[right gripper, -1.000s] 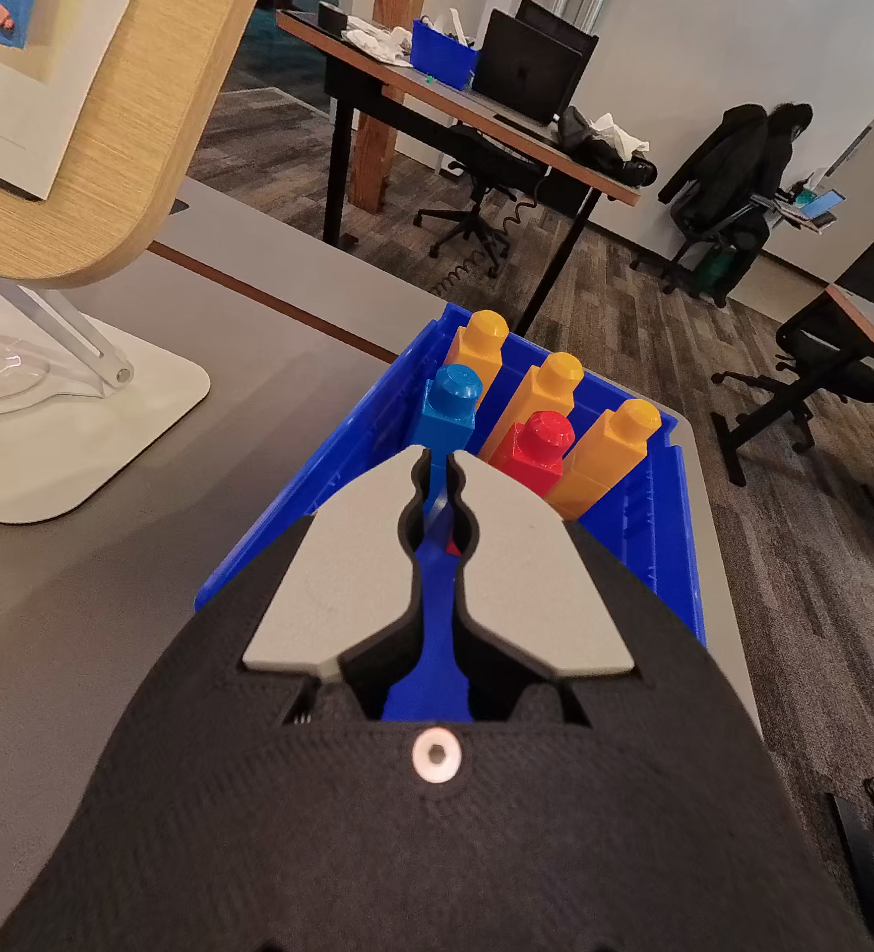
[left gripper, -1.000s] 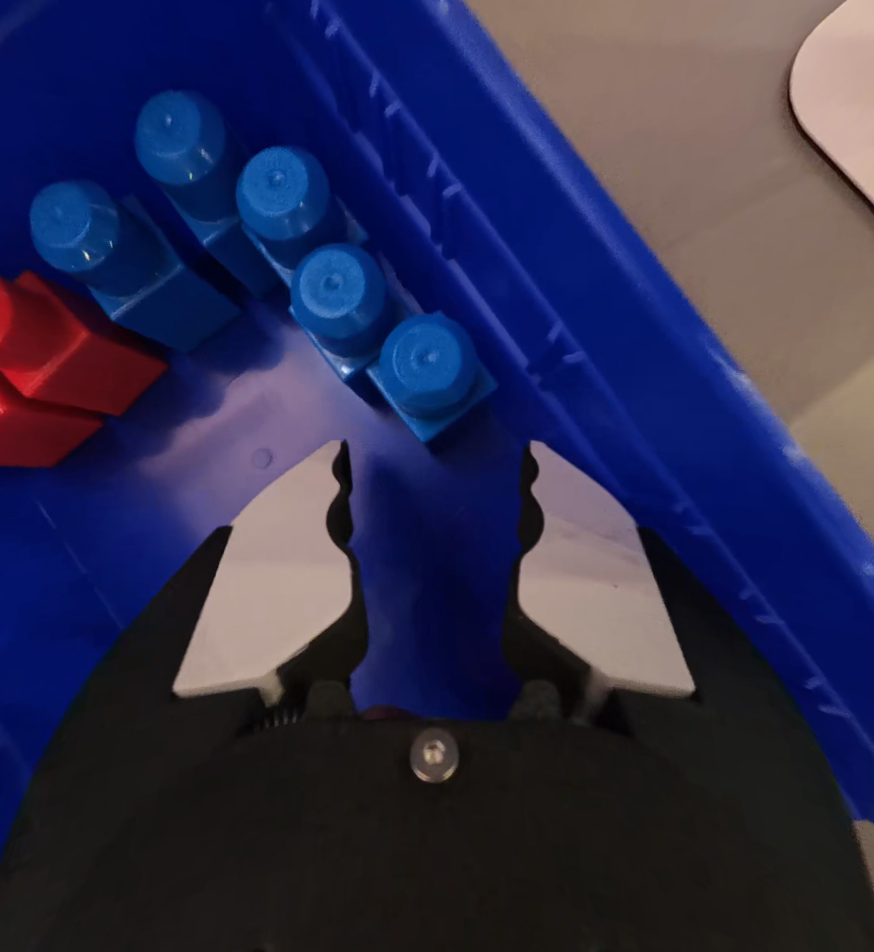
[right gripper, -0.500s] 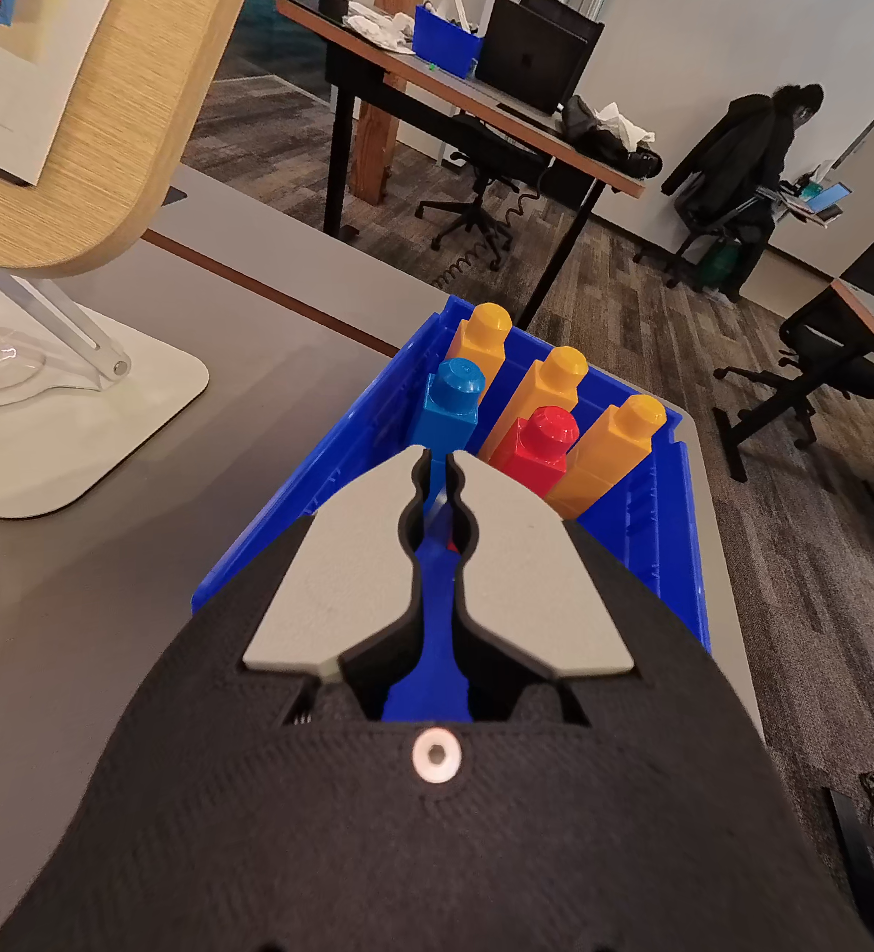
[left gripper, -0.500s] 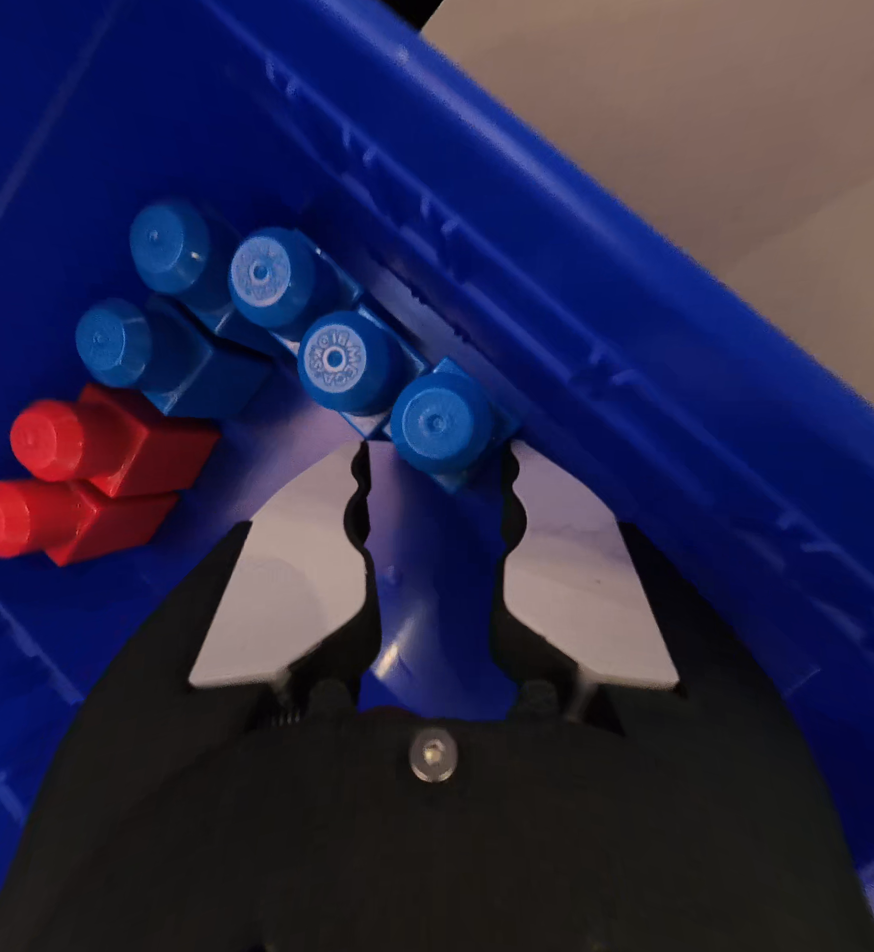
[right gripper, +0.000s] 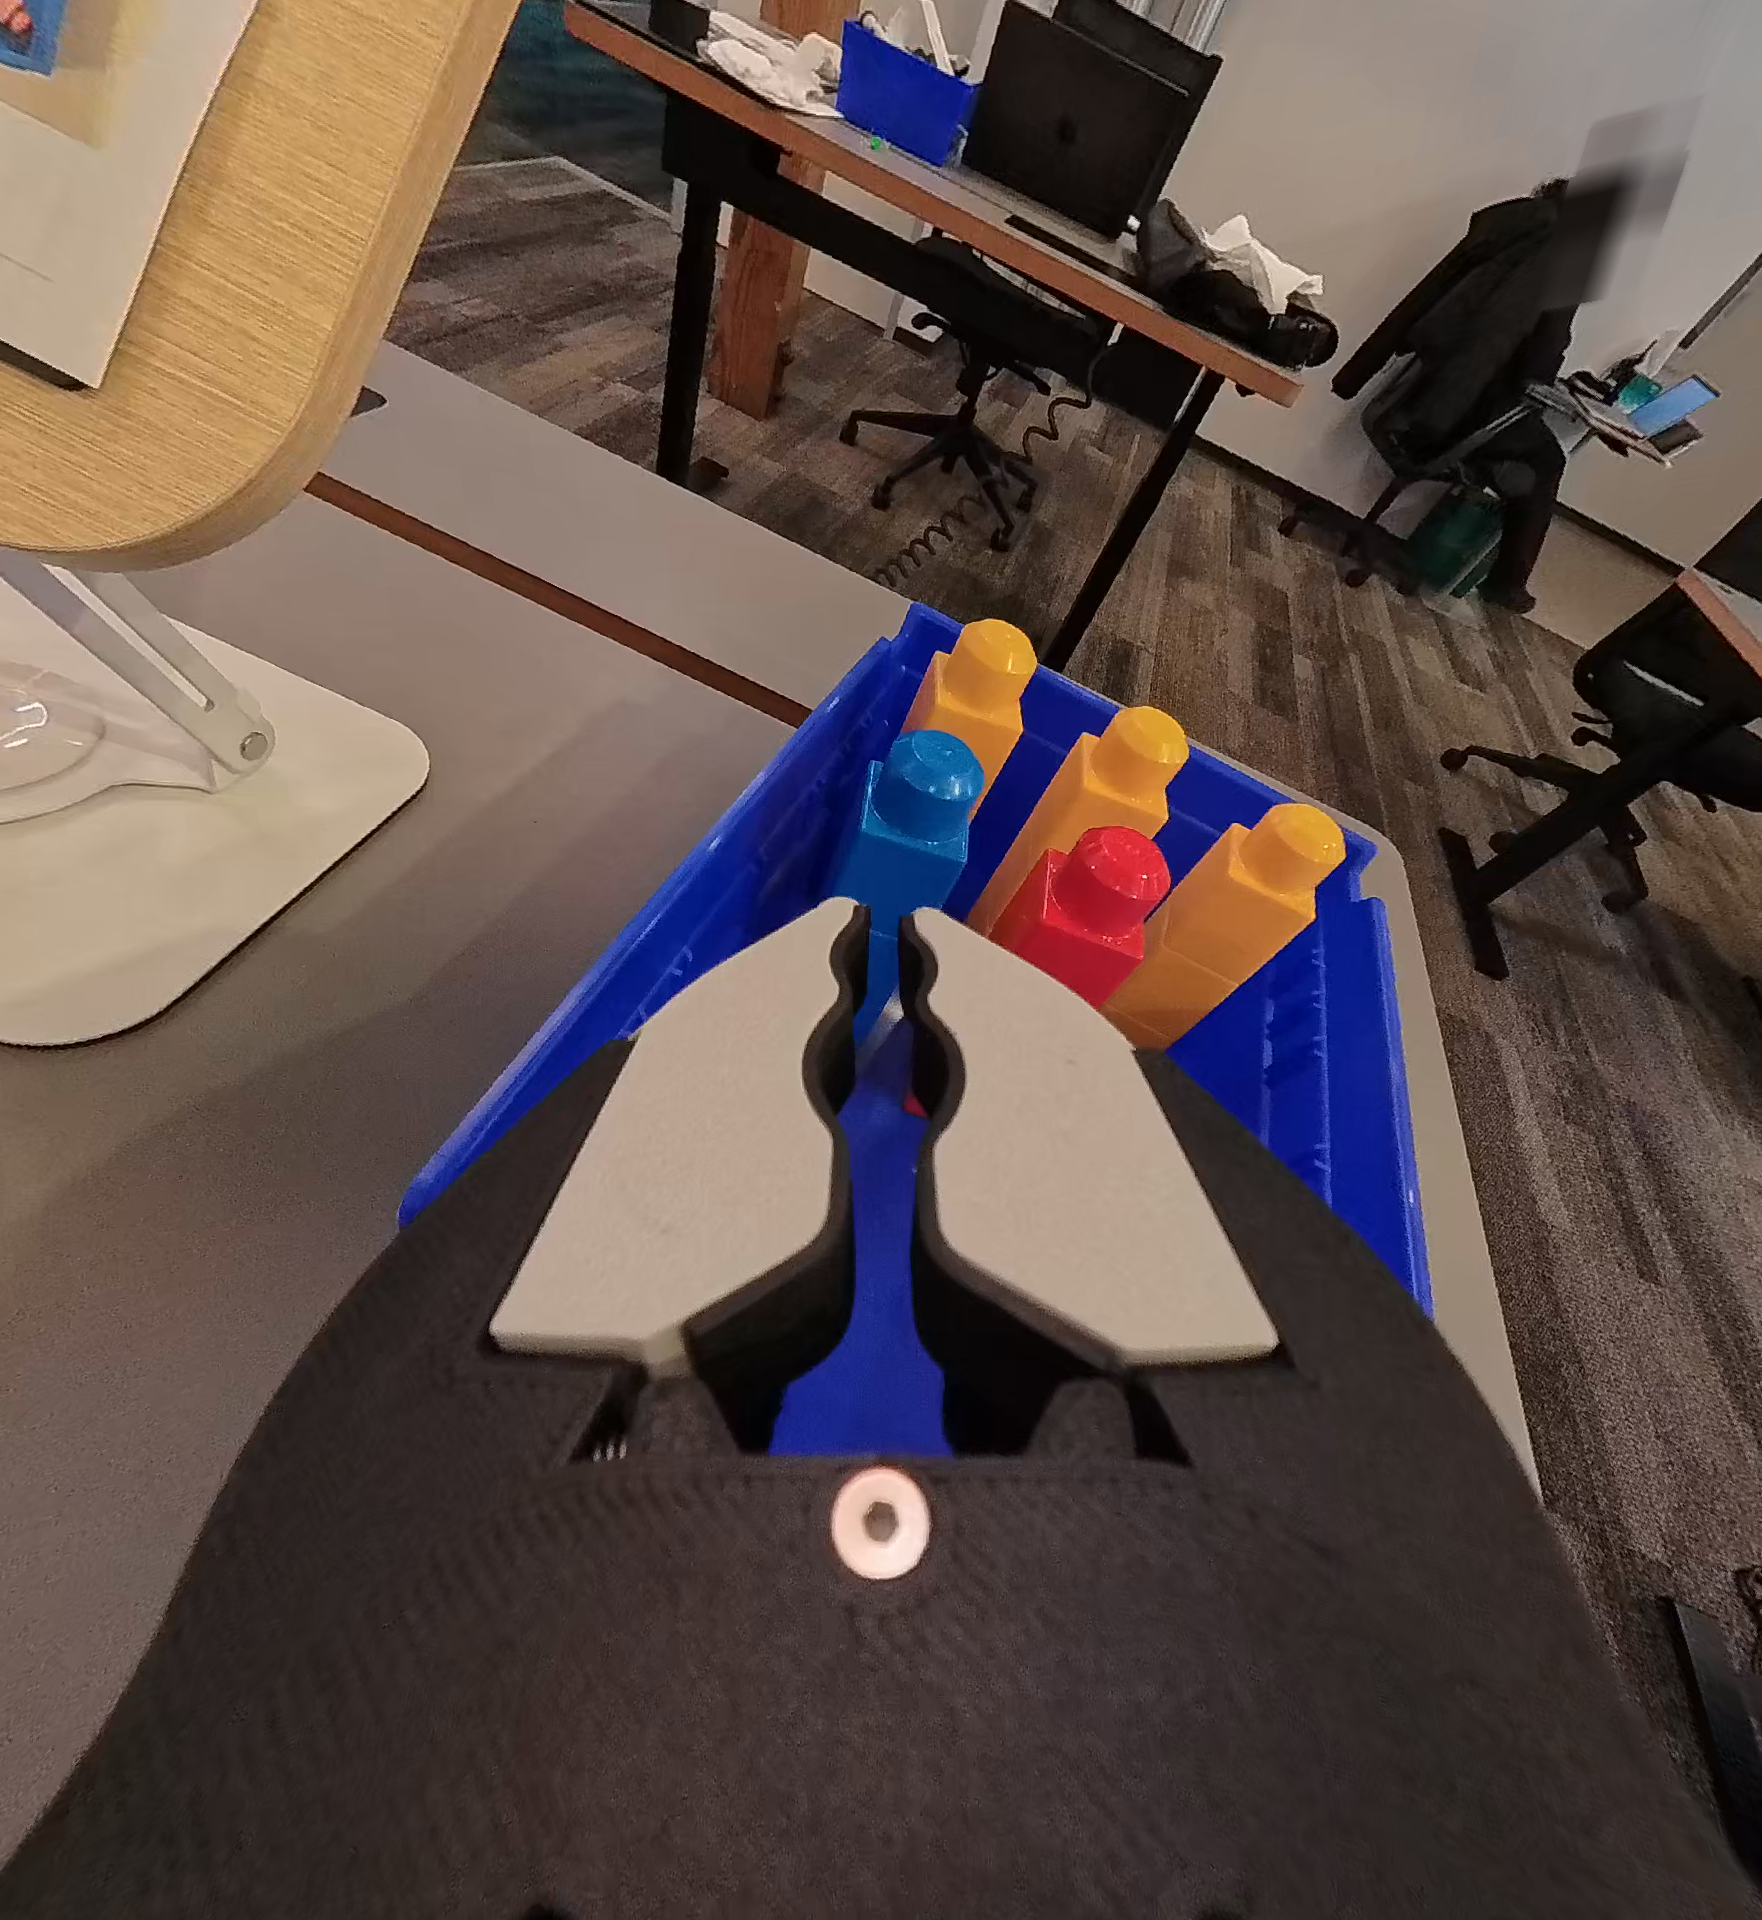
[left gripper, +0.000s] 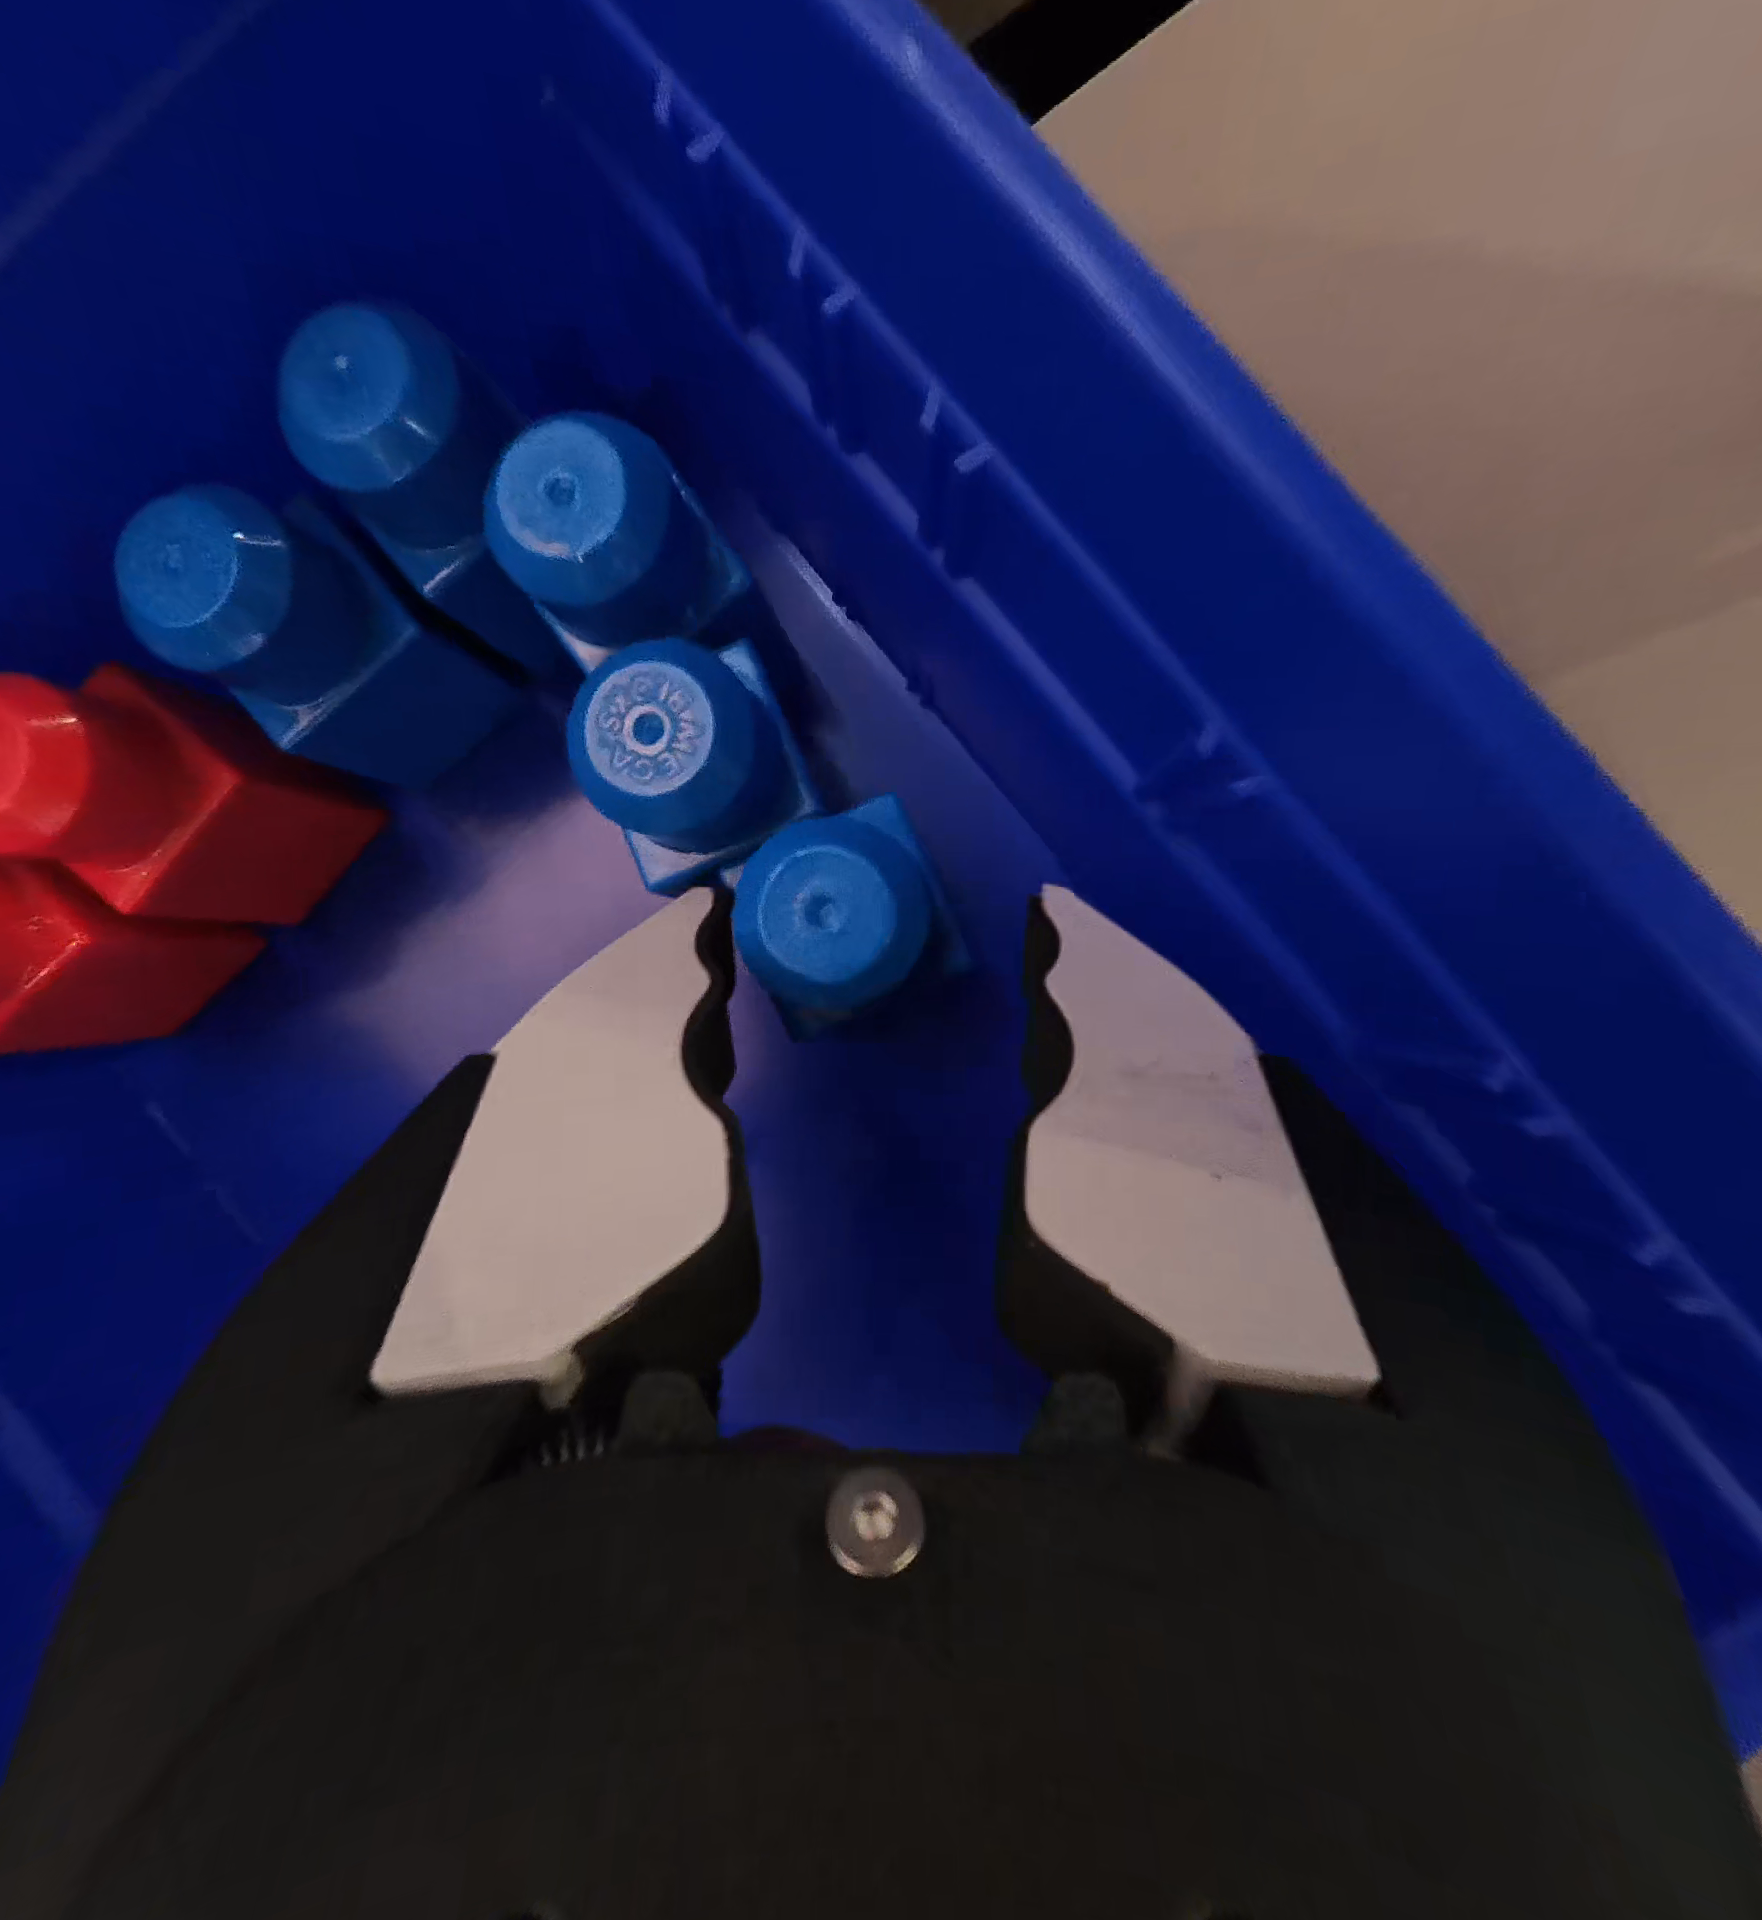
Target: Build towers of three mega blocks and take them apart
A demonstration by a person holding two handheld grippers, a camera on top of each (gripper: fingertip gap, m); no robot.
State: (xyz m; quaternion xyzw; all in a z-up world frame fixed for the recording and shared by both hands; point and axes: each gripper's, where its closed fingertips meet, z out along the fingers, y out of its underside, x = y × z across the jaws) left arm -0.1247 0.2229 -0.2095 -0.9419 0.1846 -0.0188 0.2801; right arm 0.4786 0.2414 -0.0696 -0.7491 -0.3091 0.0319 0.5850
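- Left: my left gripper [left gripper: 872,914] is spread inside the blue bin [left gripper: 1220,582]. The nearest blue block [left gripper: 825,920] stands between the fingers, unpinched, close to the left pad.
- I would centre it before squeezing; the bin wall is close.
- Right: my right gripper [right gripper: 887,920] is almost pressed together, pinching nothing, short of the upright towers [right gripper: 1095,821].

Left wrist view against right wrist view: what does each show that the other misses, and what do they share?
Left only: single blue blocks and red blocks low on the bin floor, the open left gripper around the nearest blue one without gripping it. Right only: orange towers, a blue tower, a red tower, the near-closed right gripper, office beyond. Both: blue bin.
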